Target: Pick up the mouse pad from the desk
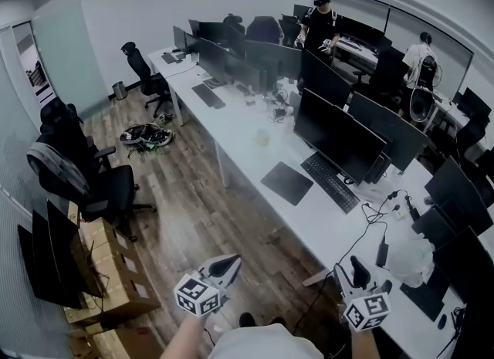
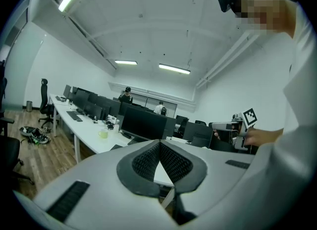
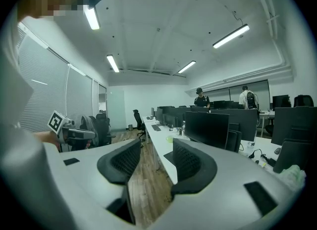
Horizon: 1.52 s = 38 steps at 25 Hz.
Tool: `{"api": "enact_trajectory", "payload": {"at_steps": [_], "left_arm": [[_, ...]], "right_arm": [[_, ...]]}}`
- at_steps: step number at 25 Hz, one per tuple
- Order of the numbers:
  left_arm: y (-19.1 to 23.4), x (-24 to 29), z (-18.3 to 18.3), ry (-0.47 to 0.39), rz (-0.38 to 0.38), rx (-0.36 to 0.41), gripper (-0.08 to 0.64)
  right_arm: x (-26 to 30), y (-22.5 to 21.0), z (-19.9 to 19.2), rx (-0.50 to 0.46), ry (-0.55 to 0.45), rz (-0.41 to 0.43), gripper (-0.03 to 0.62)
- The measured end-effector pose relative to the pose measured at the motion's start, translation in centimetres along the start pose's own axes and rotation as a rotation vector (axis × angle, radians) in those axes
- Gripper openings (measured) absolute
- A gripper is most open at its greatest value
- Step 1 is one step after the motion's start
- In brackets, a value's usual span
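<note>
**A:** Where's the mouse pad (image 1: 287, 182)?

**B:** Centre of the head view, lying flat on the white bench (image 1: 231, 130). It's just left of the keyboard (image 1: 330, 182), in front of a monitor (image 1: 340, 137), and well apart from both tools.

**A:** Left tool (image 2: 159, 143)?

**B:** Jaws together at the tips, nothing between them. Its own body blocks the near bench, so I can't pick out the pad from there.

**A:** Right tool (image 3: 156, 145)?

**B:** Jaws apart, with only floor and bench edge in the gap. A dark corner beside its right-hand jaw may be the pad, and the rest is covered.

**A:** Bottom of the head view?

**B:** Both forearms are cut off by the frame. There's a pale crumpled thing (image 1: 409, 261) at lower right, but I can't tell what it is.
</note>
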<state>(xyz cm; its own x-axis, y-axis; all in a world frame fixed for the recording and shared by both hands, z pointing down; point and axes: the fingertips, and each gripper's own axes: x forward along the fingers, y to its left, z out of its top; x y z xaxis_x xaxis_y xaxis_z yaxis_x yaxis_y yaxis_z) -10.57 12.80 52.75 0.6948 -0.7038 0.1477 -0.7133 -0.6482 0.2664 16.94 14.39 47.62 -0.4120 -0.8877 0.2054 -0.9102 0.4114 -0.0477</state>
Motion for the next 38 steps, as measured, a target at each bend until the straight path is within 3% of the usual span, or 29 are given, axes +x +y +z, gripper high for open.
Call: {"api": "enact_trajectory", "payload": {"at_steps": [20,38], "left_arm": [[3.2,-2.3,-1.4,0.026,-0.035,0.003,0.017],[7.0,7.7,0.9,0.041,-0.039,0.019,0.017]], "right_arm": [[1.0,3.0,-1.5,0.031,0.017,-0.056,0.225],[10.2,-4.3,-1.7,0.076,0.052,-0.030,0.225]]}}
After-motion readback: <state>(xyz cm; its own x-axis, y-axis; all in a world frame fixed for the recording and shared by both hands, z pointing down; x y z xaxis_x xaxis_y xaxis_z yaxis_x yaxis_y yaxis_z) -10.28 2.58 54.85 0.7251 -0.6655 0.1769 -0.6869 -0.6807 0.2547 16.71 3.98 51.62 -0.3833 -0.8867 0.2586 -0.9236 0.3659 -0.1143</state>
